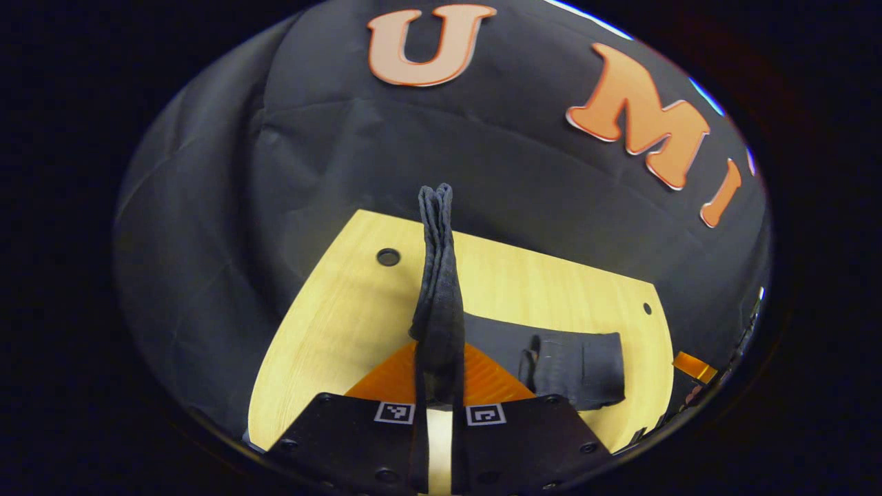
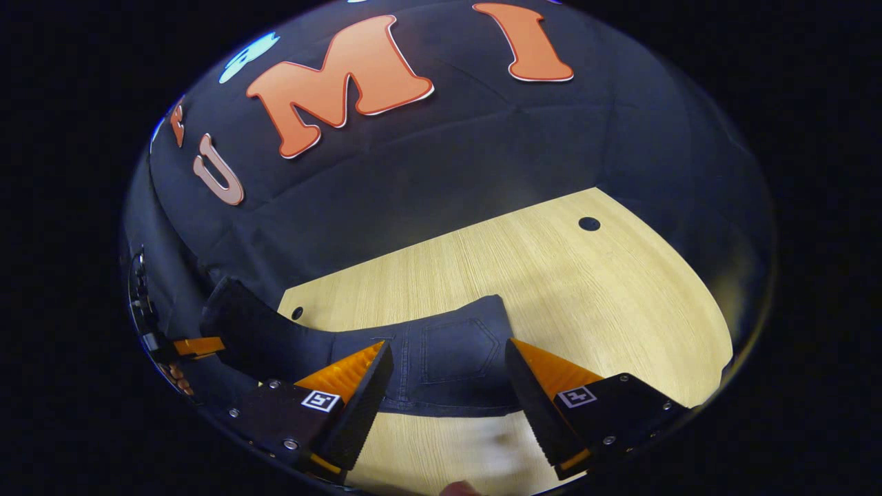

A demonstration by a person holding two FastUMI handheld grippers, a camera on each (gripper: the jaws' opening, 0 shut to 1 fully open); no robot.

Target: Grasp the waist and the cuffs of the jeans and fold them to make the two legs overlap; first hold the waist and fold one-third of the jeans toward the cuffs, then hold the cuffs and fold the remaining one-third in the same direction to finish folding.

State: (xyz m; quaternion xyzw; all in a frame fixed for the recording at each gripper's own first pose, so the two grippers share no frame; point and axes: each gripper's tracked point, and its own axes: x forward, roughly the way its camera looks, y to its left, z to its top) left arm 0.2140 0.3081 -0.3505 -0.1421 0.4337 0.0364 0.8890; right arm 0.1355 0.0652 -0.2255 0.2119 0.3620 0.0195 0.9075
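Dark denim jeans (image 2: 448, 358) lie on the light wooden table (image 2: 606, 310), waist end and a back pocket facing me in the right gripper view. My right gripper (image 2: 448, 350) is open, one finger on each side of that pocket area, just above the cloth. From there the legs (image 2: 255, 331) rise leftward to the left gripper's finger (image 2: 196, 345) at the far edge. In the left gripper view, my left gripper (image 1: 439, 386) is shut on the leg end (image 1: 437, 296), which stands up as a narrow doubled strip. The waist part (image 1: 579, 368) rests on the table (image 1: 331, 331) to the right.
The table has a large round hole (image 2: 589, 223) near the back and a small one (image 2: 296, 313) close to the jeans. The black cloth wall (image 2: 482, 138) closes in behind the table. Bare wood stretches to the right of the jeans in the right gripper view.
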